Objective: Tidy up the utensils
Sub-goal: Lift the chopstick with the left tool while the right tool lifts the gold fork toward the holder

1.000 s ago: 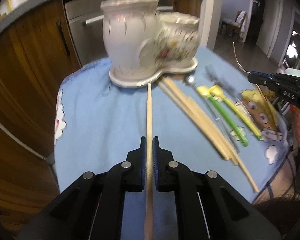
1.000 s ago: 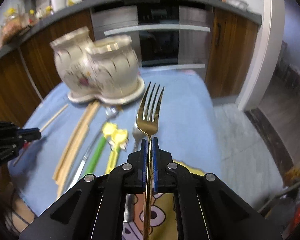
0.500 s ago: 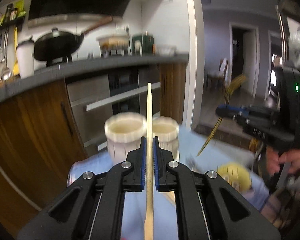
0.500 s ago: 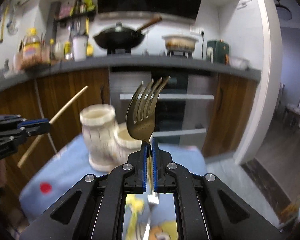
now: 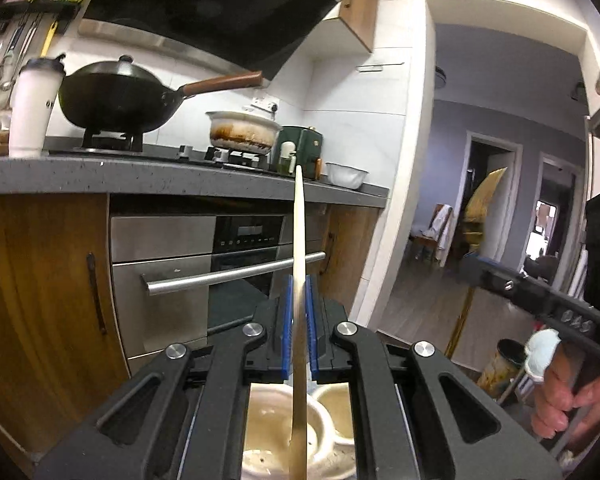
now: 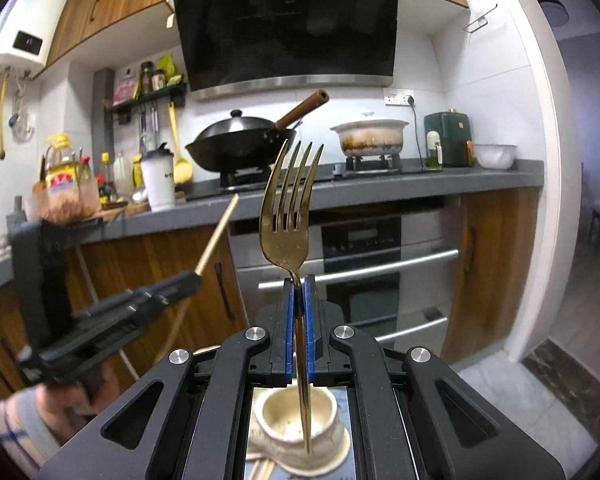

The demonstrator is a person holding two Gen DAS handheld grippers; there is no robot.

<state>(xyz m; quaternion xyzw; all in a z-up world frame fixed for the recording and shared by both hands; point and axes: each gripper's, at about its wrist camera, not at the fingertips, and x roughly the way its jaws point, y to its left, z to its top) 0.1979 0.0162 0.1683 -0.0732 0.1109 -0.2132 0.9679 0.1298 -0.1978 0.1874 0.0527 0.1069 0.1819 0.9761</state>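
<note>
Your left claw (image 5: 299, 322) pinches a wooden chopstick (image 5: 298, 264), and your right claw (image 6: 299, 322) pinches a gold fork (image 6: 290, 216) by its neck. Both sit above the cream holder (image 6: 298, 426), whose two cups show under each claw (the table itself is out of view). The risk is a miss: each handle hangs down near the holder's rim, so a tilted descent could catch the rim, tip the holder, or twist the utensil in the pads. Both hands point the claws nearly level, utensils upright, with the left claw beside the fork.
</note>
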